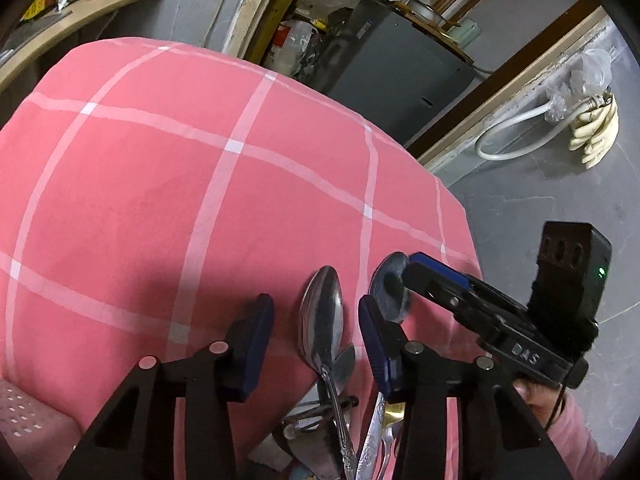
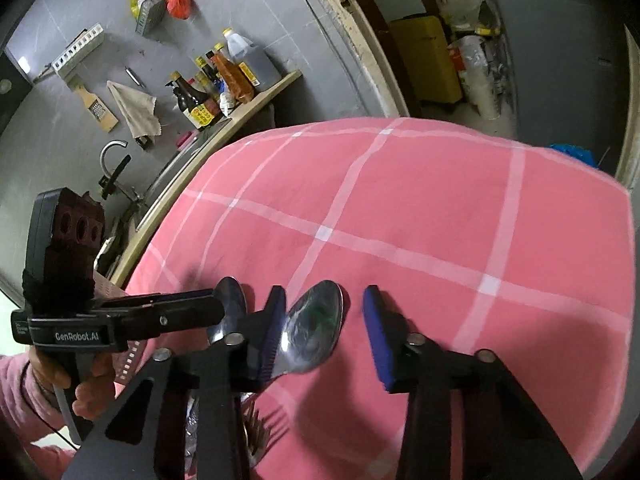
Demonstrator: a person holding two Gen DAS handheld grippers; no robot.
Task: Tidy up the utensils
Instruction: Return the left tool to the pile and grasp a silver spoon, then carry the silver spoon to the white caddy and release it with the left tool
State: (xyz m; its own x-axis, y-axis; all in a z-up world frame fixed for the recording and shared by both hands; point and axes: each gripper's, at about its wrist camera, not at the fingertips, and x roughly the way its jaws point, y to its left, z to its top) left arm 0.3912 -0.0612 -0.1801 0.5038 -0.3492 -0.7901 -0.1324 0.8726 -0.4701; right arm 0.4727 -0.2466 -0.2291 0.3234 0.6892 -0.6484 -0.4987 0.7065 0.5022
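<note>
Spoons (image 1: pixel 322 312) of shiny oval steel overlie checked pink cloth (image 1: pixel 160 200).

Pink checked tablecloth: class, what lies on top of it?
Two steel spoons rest bowls-up, handles running into a jumble of cutlery; the gripper frames hide most of that jumble.

The right gripper (image 2: pixel 324 336) is hovering with fingers spread over a steel spoon (image 2: pixel 312 332) on the pink checked cloth (image 2: pixel 460 220); the left gripper (image 2: pixel 208 308) is reaching toward another spoon (image 2: pixel 230 308) at near left.
</note>
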